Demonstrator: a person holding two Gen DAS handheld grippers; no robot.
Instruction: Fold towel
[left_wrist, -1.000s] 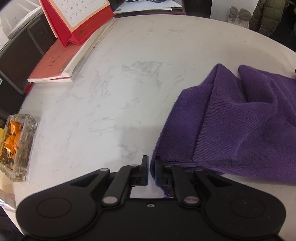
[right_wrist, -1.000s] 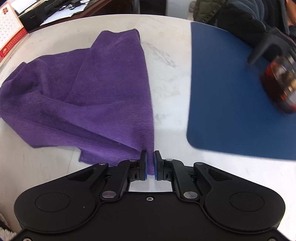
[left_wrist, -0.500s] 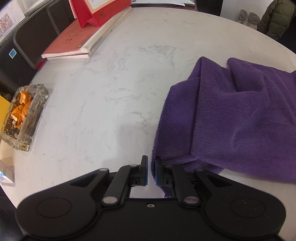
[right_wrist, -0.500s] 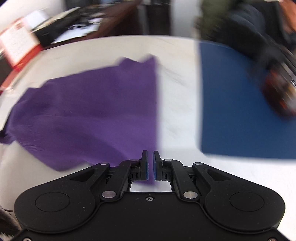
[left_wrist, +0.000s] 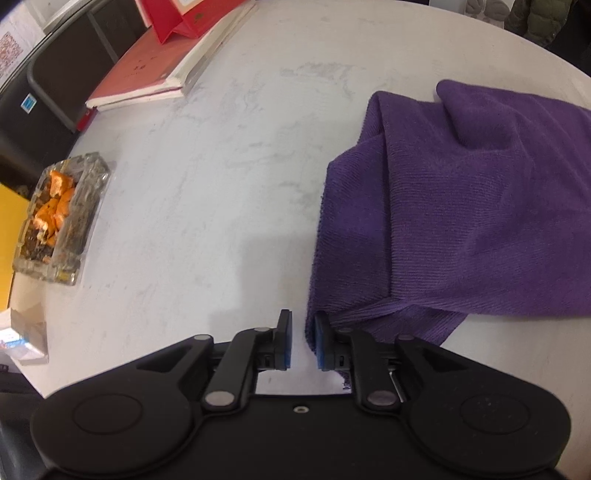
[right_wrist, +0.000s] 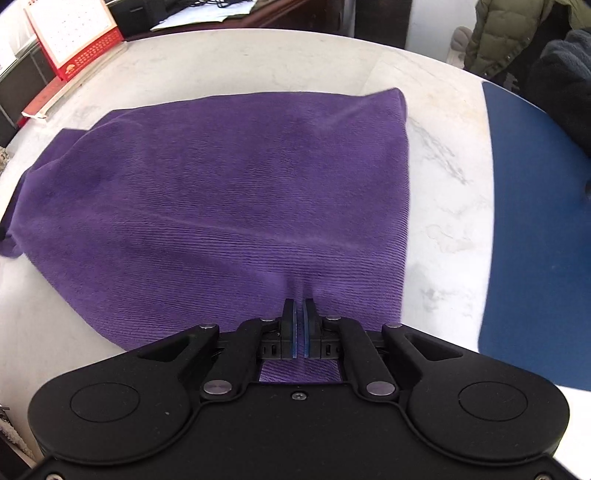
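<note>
A purple towel (left_wrist: 480, 221) lies bunched on the white marble table (left_wrist: 203, 184), folded over itself. My left gripper (left_wrist: 302, 341) stands at the towel's near left corner with its jaws opening. Only bare table shows between the pads, and the cloth rests against the outside of the right finger (left_wrist: 320, 343). In the right wrist view the towel (right_wrist: 221, 203) spreads wide ahead. My right gripper (right_wrist: 300, 328) is shut on its near edge, and the fabric puckers into the pads.
A glass ashtray (left_wrist: 59, 221) with orange peel sits near the table's left edge. Red books (left_wrist: 155, 70) lie at the far left, with a desk calendar (right_wrist: 74, 37) behind. A blue mat (right_wrist: 535, 240) covers the table on the right. A person's jackets (right_wrist: 509, 33) show beyond.
The left jaws have parted and the towel corner is no longer pinched. The right gripper has swung left with the towel edge, so the cloth now fills its view.
</note>
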